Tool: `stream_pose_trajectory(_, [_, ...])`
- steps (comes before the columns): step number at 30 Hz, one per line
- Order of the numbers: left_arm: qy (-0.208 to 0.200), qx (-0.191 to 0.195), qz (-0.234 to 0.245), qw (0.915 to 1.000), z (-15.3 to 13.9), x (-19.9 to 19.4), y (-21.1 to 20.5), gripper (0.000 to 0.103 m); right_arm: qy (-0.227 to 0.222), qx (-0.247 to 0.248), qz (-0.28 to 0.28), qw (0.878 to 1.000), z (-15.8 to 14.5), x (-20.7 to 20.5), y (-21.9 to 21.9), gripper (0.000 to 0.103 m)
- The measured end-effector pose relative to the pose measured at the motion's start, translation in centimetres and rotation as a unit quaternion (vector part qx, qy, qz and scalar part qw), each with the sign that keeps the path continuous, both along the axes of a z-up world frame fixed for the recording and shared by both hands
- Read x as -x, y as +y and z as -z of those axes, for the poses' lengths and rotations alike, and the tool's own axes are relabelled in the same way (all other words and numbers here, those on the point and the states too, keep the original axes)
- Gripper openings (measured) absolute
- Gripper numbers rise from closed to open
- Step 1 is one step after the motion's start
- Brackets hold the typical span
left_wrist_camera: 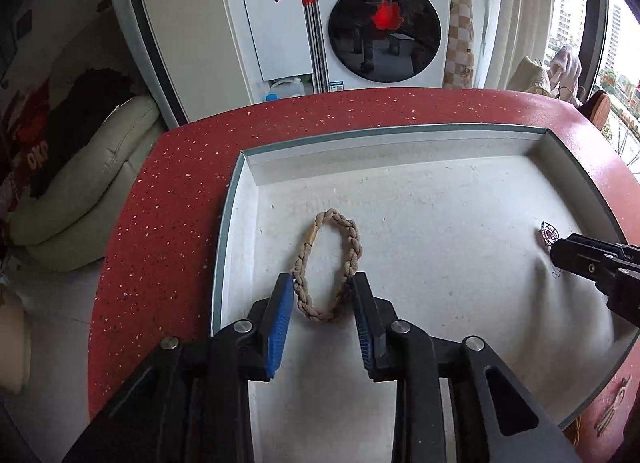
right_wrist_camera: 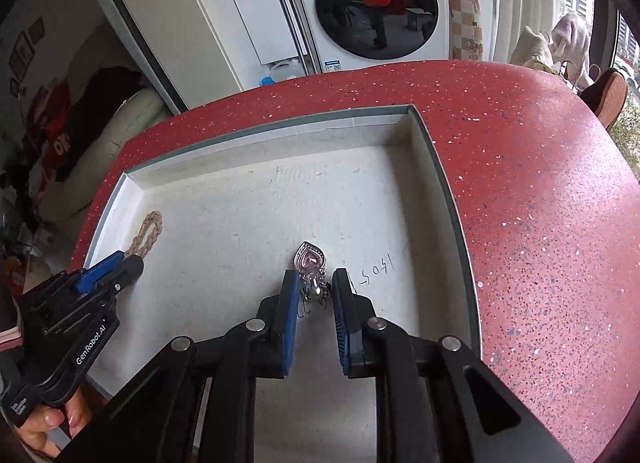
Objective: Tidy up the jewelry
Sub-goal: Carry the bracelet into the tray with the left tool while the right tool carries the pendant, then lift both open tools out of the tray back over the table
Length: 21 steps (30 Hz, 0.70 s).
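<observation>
On the red speckled table (left_wrist_camera: 168, 191) sat a shallow white tray (left_wrist_camera: 240, 199). At its left side a braided tan bracelet (left_wrist_camera: 329, 263) lay flat, its near end between the parted blue pads of the left hand-held gripper (left_wrist_camera: 320, 283), which stood open around it without pressing. Toward the right, a pendant with a pink heart stone (right_wrist_camera: 310, 259) rested on the tray floor, its lower end between the narrowly parted jaws of the right hand-held gripper (right_wrist_camera: 316, 283); whether they pinched it could not be told.
</observation>
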<state>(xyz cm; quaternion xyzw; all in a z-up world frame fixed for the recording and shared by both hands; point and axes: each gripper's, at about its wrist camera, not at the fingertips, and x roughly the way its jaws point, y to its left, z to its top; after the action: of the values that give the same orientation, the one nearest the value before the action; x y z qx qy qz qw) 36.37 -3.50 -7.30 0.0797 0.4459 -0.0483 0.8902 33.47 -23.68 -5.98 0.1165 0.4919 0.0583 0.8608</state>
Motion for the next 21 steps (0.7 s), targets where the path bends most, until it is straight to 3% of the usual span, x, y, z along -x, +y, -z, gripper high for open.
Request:
stream_pose_trajectory(1, [-0.002,0.000,0.001,1.0000,-0.1,0.2,-0.1,0.075,0.000,-0.003,-0.001,1.000,0.0,-0.1,0.0,0.031])
stream_pose_trajectory(2, [-0.006,-0.001,0.003,1.0000,-0.2,0.3,-0.2,0.076,0.001,-0.001,0.002,1.000,-0.1,0.0,0.0,0.047])
stream_pose_trajectory(3, [-0.010,-0.003,0.005,0.9999,-0.4,0.5,-0.3,0.076,0.000,-0.003,0.003,1.000,-0.3,0.1,-0.1,0.054])
stream_pose_trajectory(8, [-0.012,0.004,0.012,0.9998,-1.0,1.3,-0.5,0.077,-0.019,-0.035,0.009,0.999,-1.9,1.2,-0.9,0.057])
stream_pose_trajectory(10, [-0.014,0.009,0.009,0.9998,-1.3,1.6,-0.5,0.103,-0.029,-0.038,0.007,0.999,-2.7,1.9,-1.0,0.061])
stream_pose_trajectory(16, [-0.033,0.028,0.011,0.9990,-3.1,3.2,-0.2,0.103,-0.049,-0.058,0.015,0.997,-4.5,4.1,-1.7,0.067])
stream_pose_trajectory(21, [-0.051,0.042,0.026,0.9975,-5.3,5.8,0.5,0.103,-0.071,-0.071,0.018,0.995,-6.0,6.5,-2.3,0.084])
